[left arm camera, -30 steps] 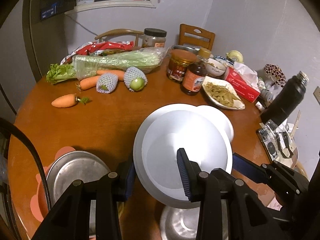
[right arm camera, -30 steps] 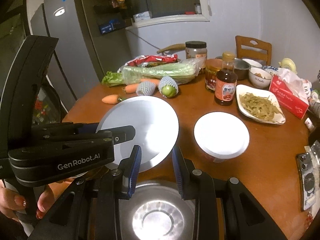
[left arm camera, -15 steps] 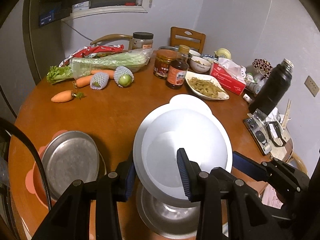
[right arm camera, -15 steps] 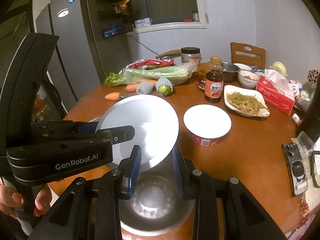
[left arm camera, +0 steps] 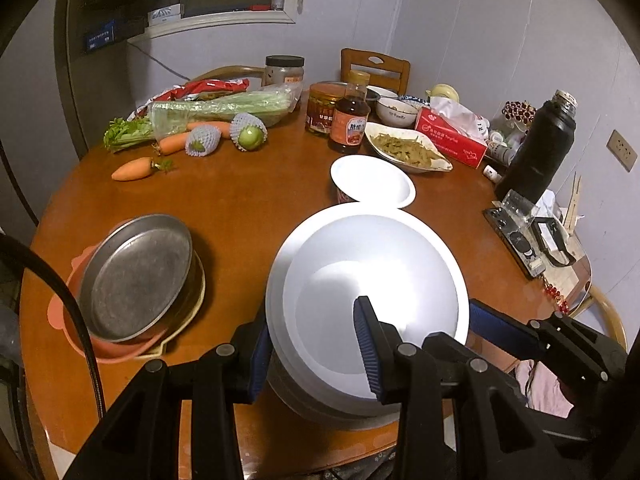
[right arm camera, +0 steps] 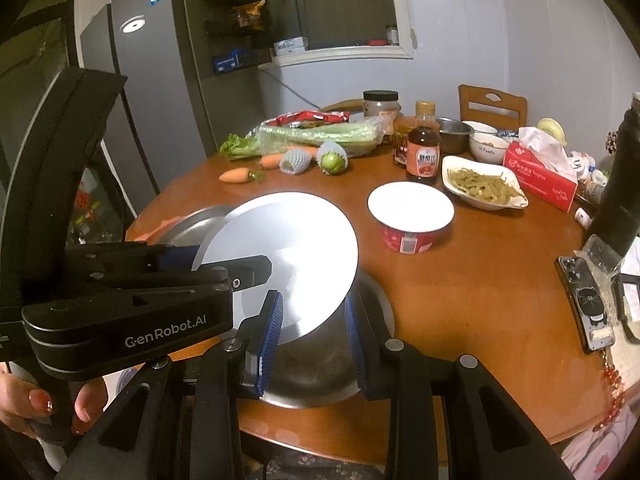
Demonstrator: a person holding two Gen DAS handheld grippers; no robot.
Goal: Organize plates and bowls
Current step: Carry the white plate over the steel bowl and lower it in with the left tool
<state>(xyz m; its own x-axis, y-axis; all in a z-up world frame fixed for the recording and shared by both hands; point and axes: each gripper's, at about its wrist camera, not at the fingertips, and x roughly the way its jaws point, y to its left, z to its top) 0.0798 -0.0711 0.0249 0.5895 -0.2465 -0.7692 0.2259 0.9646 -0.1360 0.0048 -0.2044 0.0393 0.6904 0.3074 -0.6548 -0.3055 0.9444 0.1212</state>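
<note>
My left gripper (left arm camera: 312, 350) is shut on the near rim of a white plate (left arm camera: 372, 300) and holds it tilted above a steel plate (right arm camera: 320, 364) at the table's front edge. The left gripper also shows in the right wrist view (right arm camera: 224, 264), where the white plate (right arm camera: 280, 256) hangs over the steel one. My right gripper (right arm camera: 314, 340) is open, its fingers on either side of the steel plate's near part. A second steel plate (left arm camera: 136, 276) leans in a pink basin (left arm camera: 104, 348) at the left.
A red instant-noodle cup with a white lid (right arm camera: 410, 216) stands mid-table. Behind it are a dish of food (right arm camera: 484, 186), sauce bottle (right arm camera: 423, 148), tissue box (right arm camera: 540, 176), carrots, celery and netted fruit. A black flask (left arm camera: 536, 148) and phone (right arm camera: 588, 300) lie at the right.
Both grippers have pulled back and up from the table. The white plate came along in the left gripper, and the steel plate now lies below it near the front edge.
</note>
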